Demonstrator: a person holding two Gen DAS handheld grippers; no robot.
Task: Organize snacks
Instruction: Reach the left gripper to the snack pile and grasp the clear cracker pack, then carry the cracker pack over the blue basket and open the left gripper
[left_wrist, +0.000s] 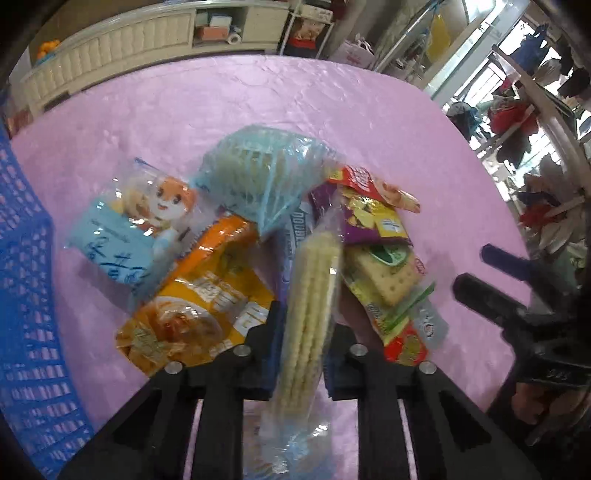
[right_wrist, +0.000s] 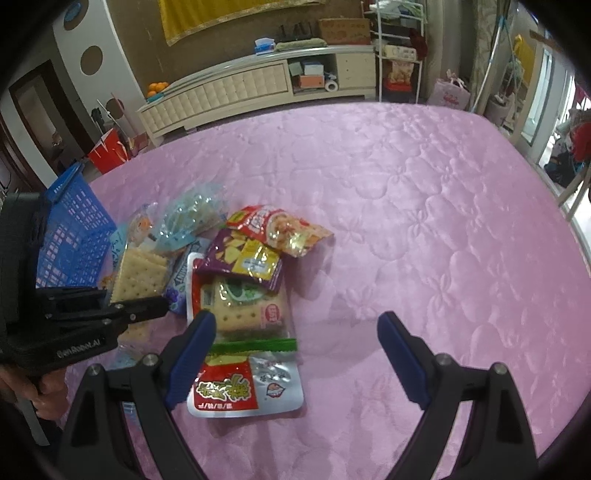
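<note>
A pile of snack packets lies on the pink bedspread (right_wrist: 406, 221). My left gripper (left_wrist: 306, 326) is shut on a clear-wrapped stack of crackers (left_wrist: 314, 295), held edge-on over the pile. The same crackers (right_wrist: 138, 271) show beside the left gripper (right_wrist: 147, 306) in the right wrist view. Around them lie an orange packet (left_wrist: 199, 302), a light-blue cartoon packet (left_wrist: 140, 221), a blue-wrapped cracker pack (left_wrist: 258, 173), a purple packet (right_wrist: 240, 258) and a green cracker packet (right_wrist: 240, 306). My right gripper (right_wrist: 297, 321) stands open just right of the pile, nothing between its fingers.
A blue plastic basket (right_wrist: 74, 236) stands at the left of the pile, close to the left gripper. A red and silver packet (right_wrist: 243, 387) lies nearest the right gripper. A cream cabinet (right_wrist: 240, 88) runs behind the bed. Bare bedspread stretches to the right.
</note>
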